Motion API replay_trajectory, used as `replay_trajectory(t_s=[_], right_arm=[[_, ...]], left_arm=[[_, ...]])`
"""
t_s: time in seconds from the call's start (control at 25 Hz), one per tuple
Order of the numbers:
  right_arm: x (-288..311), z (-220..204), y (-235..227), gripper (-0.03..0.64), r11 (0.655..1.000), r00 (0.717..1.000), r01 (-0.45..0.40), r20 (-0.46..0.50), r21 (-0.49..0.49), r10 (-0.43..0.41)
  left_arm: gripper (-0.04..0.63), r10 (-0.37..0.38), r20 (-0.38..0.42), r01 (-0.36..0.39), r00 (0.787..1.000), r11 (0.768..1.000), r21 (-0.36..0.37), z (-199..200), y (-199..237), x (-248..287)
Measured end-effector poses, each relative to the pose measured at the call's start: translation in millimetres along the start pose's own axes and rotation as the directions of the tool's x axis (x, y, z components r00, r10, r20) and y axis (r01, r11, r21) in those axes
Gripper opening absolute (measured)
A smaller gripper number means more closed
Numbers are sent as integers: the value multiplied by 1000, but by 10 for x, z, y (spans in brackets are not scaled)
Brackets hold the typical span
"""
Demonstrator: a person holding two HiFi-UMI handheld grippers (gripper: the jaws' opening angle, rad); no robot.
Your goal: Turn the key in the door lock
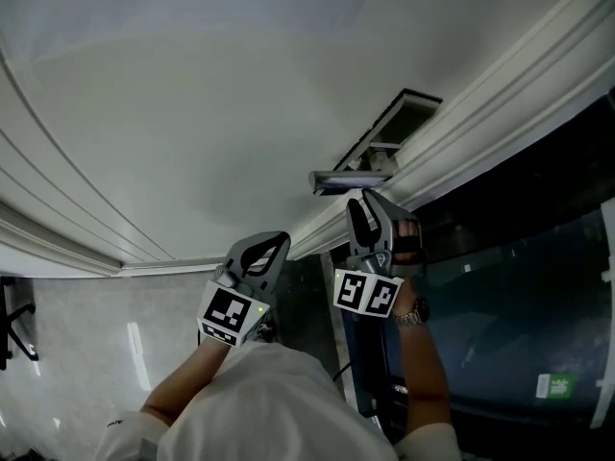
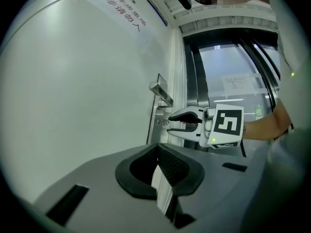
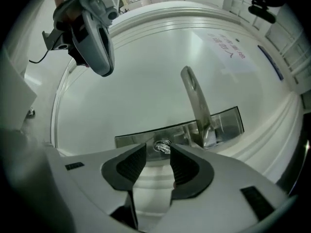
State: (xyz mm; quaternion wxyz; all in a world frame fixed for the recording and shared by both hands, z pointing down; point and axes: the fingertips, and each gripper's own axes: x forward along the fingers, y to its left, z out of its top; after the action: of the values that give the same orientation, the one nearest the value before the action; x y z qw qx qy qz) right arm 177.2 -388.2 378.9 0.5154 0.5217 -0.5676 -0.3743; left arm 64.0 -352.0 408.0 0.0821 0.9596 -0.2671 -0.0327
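Note:
A white door [image 1: 192,123] carries a silver lock plate [image 3: 180,130] with a lever handle [image 3: 197,101]. A small silver key [image 3: 163,146] sticks out of the plate's cylinder. My right gripper [image 3: 158,166] is open, its two black pads just short of the key on either side, not pressing it. In the head view the right gripper [image 1: 365,205] points at the handle [image 1: 348,177] from below. The left gripper view shows the right gripper [image 2: 171,123] at the plate [image 2: 156,126]. My left gripper [image 1: 277,243] hangs left of it, shut and empty, off the door.
Dark glass panels [image 1: 509,257] stand to the right of the door, past the moulded white frame [image 1: 500,104]. A paper notice [image 2: 235,83] is stuck on the glass. Red lettering [image 3: 228,45] is printed on the door. Glossy pale floor [image 1: 96,325] lies below.

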Motion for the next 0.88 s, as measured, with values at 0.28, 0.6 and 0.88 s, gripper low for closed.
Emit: replay_trajectory(t_s=[0.28,0.6,0.88], right_arm=[[182,-26,-112,129,992,993,109,-28,-64,-111],[244,-25,-168,103,987,988,153,-45,46,-151],[239,-27,-195,11,964,988,156,-56,216,-147]], left_arm=[[6,4,-2,-4,1000,1000,-12,-40,50,42],[6,35,-22,-36,999,999,-30,-126,151,22],[6,40,-38,-41,998,999,-35,-193,149,26]])
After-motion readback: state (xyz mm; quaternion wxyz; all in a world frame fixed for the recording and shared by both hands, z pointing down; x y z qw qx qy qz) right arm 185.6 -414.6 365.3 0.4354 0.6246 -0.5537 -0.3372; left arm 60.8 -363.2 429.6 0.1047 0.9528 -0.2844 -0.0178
